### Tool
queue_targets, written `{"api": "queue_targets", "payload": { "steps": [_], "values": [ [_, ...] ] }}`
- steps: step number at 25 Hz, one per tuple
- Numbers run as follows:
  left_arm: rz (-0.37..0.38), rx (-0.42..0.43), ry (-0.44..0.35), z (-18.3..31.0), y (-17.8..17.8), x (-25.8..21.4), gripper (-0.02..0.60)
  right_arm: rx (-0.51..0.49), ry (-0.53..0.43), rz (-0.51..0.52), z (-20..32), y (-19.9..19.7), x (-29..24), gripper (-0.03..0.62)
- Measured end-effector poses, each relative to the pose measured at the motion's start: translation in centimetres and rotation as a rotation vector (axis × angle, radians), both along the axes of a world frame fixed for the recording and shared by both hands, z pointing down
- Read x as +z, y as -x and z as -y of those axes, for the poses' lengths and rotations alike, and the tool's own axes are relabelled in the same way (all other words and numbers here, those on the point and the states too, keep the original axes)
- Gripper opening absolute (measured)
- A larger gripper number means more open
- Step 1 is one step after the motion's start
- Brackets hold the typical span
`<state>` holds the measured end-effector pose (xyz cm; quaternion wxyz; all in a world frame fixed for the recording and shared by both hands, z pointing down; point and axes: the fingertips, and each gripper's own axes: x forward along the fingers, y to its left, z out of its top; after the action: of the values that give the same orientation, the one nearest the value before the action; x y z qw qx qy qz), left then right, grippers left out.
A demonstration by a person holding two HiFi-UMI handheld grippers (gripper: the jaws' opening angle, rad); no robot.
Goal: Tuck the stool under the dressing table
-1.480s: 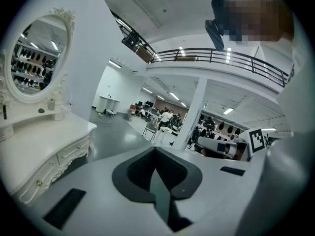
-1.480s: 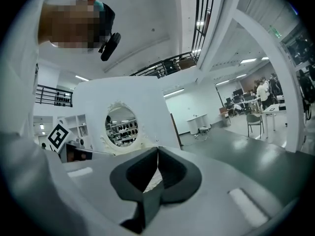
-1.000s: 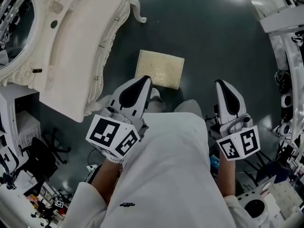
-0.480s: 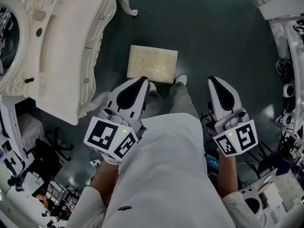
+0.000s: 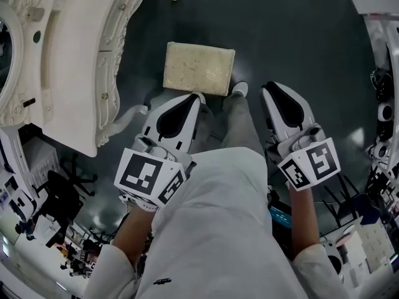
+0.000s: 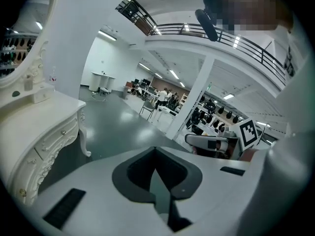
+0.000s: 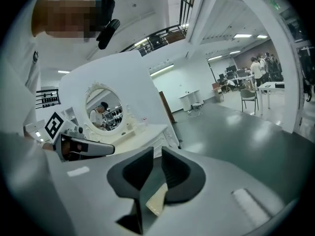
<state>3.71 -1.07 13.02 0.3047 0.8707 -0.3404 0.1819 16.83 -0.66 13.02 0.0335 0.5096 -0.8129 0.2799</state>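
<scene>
Fingertips point(image 6: 135, 173) of the left gripper point(image 5: 196, 97) press together on nothing. The right gripper point(image 5: 269, 87) has just been parting its jaws a crack, and it is empty too. Both grippers have sunk closer to the cream cushioned rectangular stool point(image 5: 199, 68), upper centre on the dark floor, beside the ornate white dressing table point(image 5: 75, 61) at upper left. A white shoe point(image 5: 239, 89) sits just beside the stool's lower right corner.

The head camera looks steeply down from above the person onto the floor point(image 5: 299, 36), the stool point(image 5: 199, 68), the left tool point(image 5: 189, 100) and the right tool point(image 5: 272, 91). Each tool's camera sits close behind its own jaws, facing out across the hall. All three views share the white dressing table point(image 5: 75, 61).
</scene>
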Motion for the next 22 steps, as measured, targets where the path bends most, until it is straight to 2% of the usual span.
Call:
{"api": "queue_targets", "payload": {
  "steps": [7,17,22],
  "values": [
    [0.031,-0.047,0.068,0.6,0.3,4.4,0.006,-0.080,0.063,-0.005,1.0,0.3,5.2,0.115],
    [0.059,-0.086,0.128,0.8,0.5,9.8,0.006,-0.163,0.145,0.040,2.4,0.8,13.4,0.156],
    [0.072,-0.101,0.161,0.7,0.2,13.4,0.006,-0.210,0.172,0.027,2.8,1.4,17.7,0.164]
  ]
}}
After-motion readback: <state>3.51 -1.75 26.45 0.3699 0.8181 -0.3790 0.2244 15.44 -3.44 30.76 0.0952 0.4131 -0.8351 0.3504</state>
